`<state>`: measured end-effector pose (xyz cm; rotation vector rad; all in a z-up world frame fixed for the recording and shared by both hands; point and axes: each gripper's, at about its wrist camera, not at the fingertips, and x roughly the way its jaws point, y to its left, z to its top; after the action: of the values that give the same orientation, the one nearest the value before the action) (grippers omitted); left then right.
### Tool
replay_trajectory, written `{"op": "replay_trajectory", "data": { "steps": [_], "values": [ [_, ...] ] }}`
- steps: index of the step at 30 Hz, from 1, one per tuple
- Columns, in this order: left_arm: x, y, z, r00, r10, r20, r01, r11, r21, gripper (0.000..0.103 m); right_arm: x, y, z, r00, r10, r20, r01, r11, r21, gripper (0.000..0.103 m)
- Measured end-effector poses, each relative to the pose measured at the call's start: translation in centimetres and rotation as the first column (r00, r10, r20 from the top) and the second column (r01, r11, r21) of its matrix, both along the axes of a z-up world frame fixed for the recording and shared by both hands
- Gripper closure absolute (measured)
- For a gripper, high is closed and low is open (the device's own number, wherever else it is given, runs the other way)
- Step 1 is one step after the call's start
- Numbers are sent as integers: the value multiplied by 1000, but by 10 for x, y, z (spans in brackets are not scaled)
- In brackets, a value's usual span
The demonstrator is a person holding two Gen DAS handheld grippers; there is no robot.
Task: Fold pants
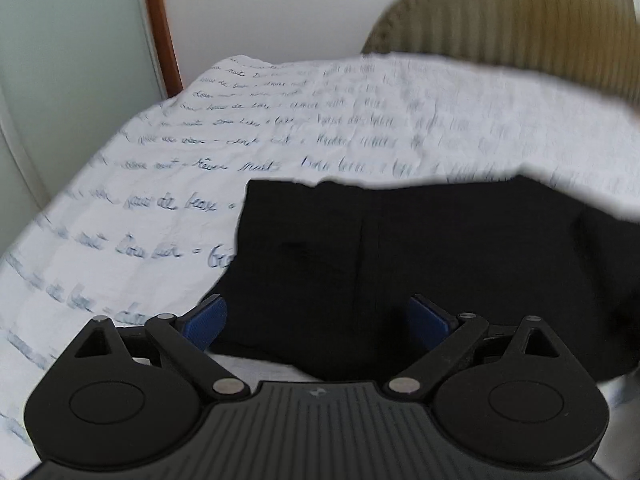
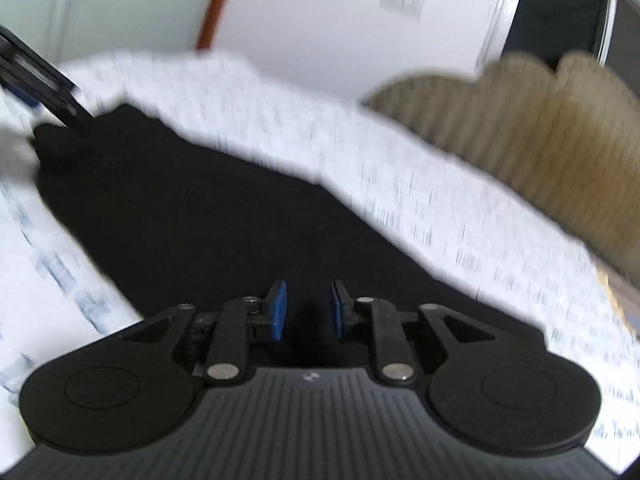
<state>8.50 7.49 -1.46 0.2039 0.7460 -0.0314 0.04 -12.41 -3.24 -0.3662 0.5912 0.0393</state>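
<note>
Black pants (image 1: 400, 252) lie flat on a white bed sheet (image 1: 160, 184) printed with blue handwriting. My left gripper (image 1: 318, 320) is wide open just above the near edge of the pants, with nothing between its blue pads (image 1: 206, 322). In the right wrist view the pants (image 2: 200, 216) stretch away to the left. My right gripper (image 2: 308, 308) hovers over them with its blue pads (image 2: 278, 310) a small gap apart and nothing clearly held. The left gripper (image 2: 36, 80) shows at the far end of the pants. Both views are motion blurred.
A tan ribbed cushion or blanket (image 1: 520, 28) lies at the far right of the bed and also shows in the right wrist view (image 2: 540, 136). A white wall (image 1: 280, 4) and a brown wooden frame (image 1: 160, 28) stand behind the bed.
</note>
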Motion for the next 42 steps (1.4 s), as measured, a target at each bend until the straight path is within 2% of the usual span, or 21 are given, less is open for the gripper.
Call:
{"op": "replay_trajectory", "data": {
  "steps": [2,4,6,11,15,17,21,25,28,31,33,37,40,42],
  "values": [
    [-4,0,-10,999,25,36,-28,994,104,5,-1,4,-3,1000,-2,9,3,999,-37,84],
    [-7,9,-11,996,53,66,-61,989,136,5,-6,11,6,999,12,38,-10,999,-43,83],
    [-7,25,-8,995,82,65,-88,990,111,5,-11,16,16,996,42,83,-41,999,-23,71],
    [-5,57,-8,994,106,20,-106,994,31,5,-8,53,21,985,139,104,-137,990,-30,70],
    [-10,69,-2,992,120,33,-120,993,-9,3,-6,95,19,962,254,103,-250,967,-49,70],
    [-10,77,2,987,152,51,-150,988,-29,2,-8,116,17,941,318,113,-309,946,-93,70],
    [-4,95,10,966,251,68,-251,968,-11,2,-14,160,14,892,435,120,-407,891,-202,70],
    [1,116,16,946,323,13,-322,944,-67,2,-8,200,5,845,524,110,-474,828,-301,70],
    [-1,128,19,946,324,-28,-325,936,-137,2,-1,223,-2,819,568,78,-512,786,-346,70],
    [-2,131,19,953,295,-70,-303,933,-195,2,5,239,-15,814,580,32,-520,753,-402,70],
    [-2,129,18,960,269,-77,-280,938,-205,2,5,245,-24,819,573,20,-502,735,-457,68],
    [-4,116,18,969,237,-63,-245,948,-203,2,5,251,-32,821,570,32,-476,714,-514,66],
    [-3,115,17,972,216,-92,-233,935,-266,2,8,257,-38,821,569,52,-450,700,-555,67],
    [1,118,14,968,210,-139,-246,907,-343,2,11,260,-40,814,578,55,-456,695,-556,83]
  ]
}}
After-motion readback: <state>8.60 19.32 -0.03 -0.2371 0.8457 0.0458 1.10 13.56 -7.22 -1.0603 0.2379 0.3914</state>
